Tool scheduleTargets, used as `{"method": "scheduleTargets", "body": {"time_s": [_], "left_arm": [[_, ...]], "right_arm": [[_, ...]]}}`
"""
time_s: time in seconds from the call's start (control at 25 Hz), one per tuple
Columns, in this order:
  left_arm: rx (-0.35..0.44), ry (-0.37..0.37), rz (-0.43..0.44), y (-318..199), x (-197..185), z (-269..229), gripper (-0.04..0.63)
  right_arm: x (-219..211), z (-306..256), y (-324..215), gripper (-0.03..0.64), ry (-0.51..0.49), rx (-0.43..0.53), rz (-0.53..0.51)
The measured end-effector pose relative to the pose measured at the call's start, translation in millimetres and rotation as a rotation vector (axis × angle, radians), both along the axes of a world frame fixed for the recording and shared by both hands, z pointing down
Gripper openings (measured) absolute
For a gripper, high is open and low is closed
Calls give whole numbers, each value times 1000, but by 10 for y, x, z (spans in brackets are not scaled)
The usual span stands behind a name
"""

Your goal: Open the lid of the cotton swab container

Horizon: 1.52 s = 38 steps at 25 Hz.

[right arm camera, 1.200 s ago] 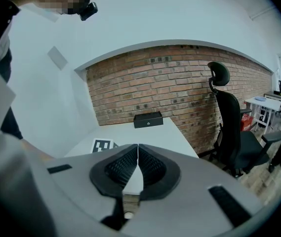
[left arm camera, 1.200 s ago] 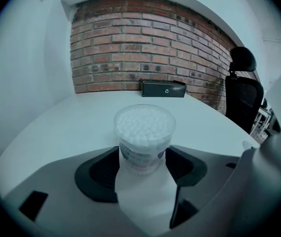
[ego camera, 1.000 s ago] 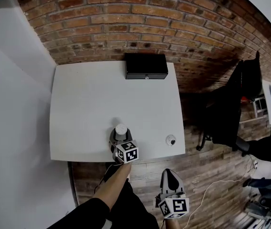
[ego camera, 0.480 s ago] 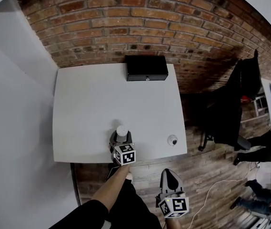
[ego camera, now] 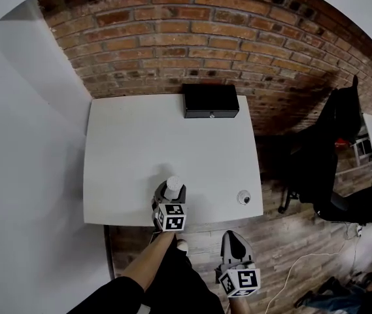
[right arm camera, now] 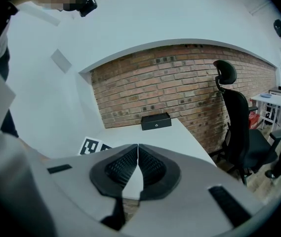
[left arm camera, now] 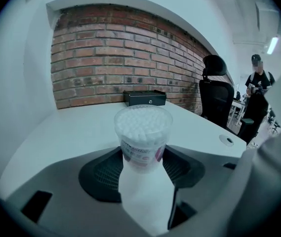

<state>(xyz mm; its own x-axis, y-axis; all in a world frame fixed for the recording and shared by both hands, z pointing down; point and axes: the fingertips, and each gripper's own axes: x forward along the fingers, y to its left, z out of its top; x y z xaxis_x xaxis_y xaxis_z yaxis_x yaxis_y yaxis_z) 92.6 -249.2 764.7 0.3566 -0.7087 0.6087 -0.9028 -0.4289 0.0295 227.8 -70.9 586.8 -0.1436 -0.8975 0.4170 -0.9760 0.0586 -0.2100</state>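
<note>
While the left hand-held gripper (left arm camera: pixel 142 166) pinches the swab container (left arm camera: pixel 142 127), its base seems hidden.

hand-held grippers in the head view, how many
2. The left hand-held gripper holds the cotton swab container at the table's near edge; the right hand-held gripper, shut and empty, is off the table.

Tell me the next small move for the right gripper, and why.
Probably raise the right gripper toward the container and open it: the left gripper clamps the container, lid seemingly on, while the right is shut, empty, off the table edge.
</note>
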Motion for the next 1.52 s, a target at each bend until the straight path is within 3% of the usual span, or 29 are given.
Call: {"method": "scheduleTargets", "body": {"time_s": [0.2,0.56,0.72,1.0,1.52], "left_arm": [[29,26,78,-65,-33,-276,261],[94,-12,273,-110,-71,-833,261],[91,-20,330,-170,-113,-1000,261],[79,33,399,-215,-260,-1362,261],[79,9,572,-139,-431,-1710,261]], "right_arm": [[-97,-88,-150,21,-2,20,-23],[-270,-292,-531,21,-2,58,-56],[-378,-413,-748,21,3,84,-73],[-598,-588,-1058,21,19,126,-107],[-916,-854,-1286,21,63,190,-148]]}}
